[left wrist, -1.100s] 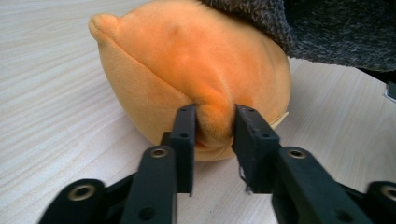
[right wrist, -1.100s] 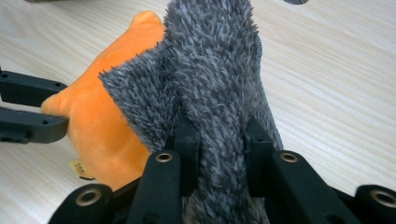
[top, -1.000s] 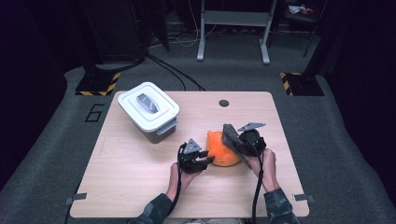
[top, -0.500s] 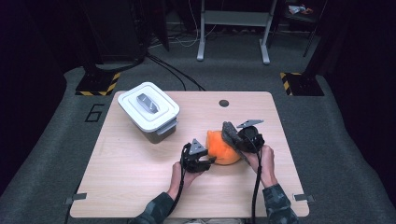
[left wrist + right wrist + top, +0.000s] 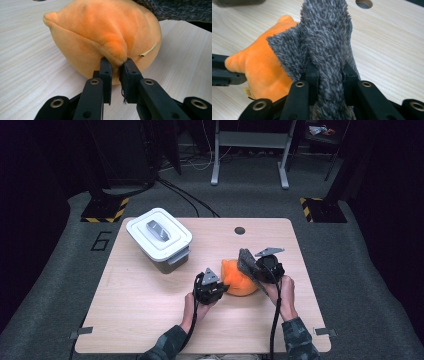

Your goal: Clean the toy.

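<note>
While clamped upright, grey fuzzy cloth (image 5: pixel 325 42) rises above orange plush (image 5: pixel 105 32).

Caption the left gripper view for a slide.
Left gripper, its jaws just closed, pinches a fold of the orange plush toy lying on the wooden table, grey fuzzy cloth at top right.

The grey cloth (image 5: pixel 324 50) runs off the top and bottom edges of the right gripper view and covers part of the orange plush (image 5: pixel 259 75) behind it. In the left gripper view the plush (image 5: pixel 105 35) is cut off at the top. The bin's (image 5: pixel 159 240) contents are hidden under its lid.
</note>
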Available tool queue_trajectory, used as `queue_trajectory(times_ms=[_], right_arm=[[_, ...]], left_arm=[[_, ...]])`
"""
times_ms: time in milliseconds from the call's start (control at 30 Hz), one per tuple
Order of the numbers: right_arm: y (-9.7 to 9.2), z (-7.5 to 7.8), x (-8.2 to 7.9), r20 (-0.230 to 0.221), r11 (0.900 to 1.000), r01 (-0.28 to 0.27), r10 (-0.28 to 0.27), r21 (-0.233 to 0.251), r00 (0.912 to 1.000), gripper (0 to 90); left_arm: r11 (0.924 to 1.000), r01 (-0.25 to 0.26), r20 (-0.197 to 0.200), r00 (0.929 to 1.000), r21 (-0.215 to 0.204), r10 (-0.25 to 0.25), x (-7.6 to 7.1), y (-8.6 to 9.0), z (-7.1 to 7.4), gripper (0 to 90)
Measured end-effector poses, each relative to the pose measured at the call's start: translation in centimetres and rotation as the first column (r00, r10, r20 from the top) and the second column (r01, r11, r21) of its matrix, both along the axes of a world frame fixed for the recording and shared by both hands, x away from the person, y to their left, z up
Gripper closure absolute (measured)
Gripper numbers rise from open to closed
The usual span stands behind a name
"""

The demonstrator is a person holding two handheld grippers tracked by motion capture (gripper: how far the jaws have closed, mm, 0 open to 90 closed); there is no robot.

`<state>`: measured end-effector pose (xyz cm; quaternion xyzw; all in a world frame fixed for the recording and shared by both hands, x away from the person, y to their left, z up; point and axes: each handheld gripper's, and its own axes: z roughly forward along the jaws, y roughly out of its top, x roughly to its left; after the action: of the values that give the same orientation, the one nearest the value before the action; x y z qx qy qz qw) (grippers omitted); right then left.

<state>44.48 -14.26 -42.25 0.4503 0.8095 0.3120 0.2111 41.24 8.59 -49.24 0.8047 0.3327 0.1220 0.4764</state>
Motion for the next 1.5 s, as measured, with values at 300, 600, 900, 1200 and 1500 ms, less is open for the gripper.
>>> queue_trajectory(times_ms=[300, 600, 900, 1200, 1500], right_arm=[[1.5, 1.9, -1.5, 0.049, 0.9984, -0.053, 0.052, 0.019, 0.9974, 73.0], [5.4, 1.6, -1.9, 0.035, 0.9879, -0.147, 0.148, -0.05, 0.9883, 73.0], [5.3, 0.9, -1.7, 0.03, 0.9906, -0.12, 0.122, -0.066, 0.992, 73.4], [3.5, 0.6, -1.5, 0.04, 0.995, -0.077, 0.079, -0.064, 0.996, 73.4], [0.9, 0.0, -0.9, 0.01, 0.9994, 0.008, -0.008, -0.033, 0.9999, 73.3]], left_arm=[[1.0, 0.009, 0.013, 0.9999, 0.002, -0.009, -0.1, 0.0, 0.9, 81.7], [0.9999, 0.007, 0.017, 0.9998, 0.01, -0.007, -0.3, -0.1, 1.2, 82.1], [1.0, 0.001, -0.002, 1.0, -0.004, -0.001, -0.2, 0.0, 0.9, 82.1], [0.9999, 0.0, -0.005, 1.0, -0.01, 0.0, -0.1, 0.2, 0.8, 82.1], [0.9999, -0.002, -0.004, 1.0, -0.012, 0.002, -0.1, 0.2, 0.7, 82.2]])
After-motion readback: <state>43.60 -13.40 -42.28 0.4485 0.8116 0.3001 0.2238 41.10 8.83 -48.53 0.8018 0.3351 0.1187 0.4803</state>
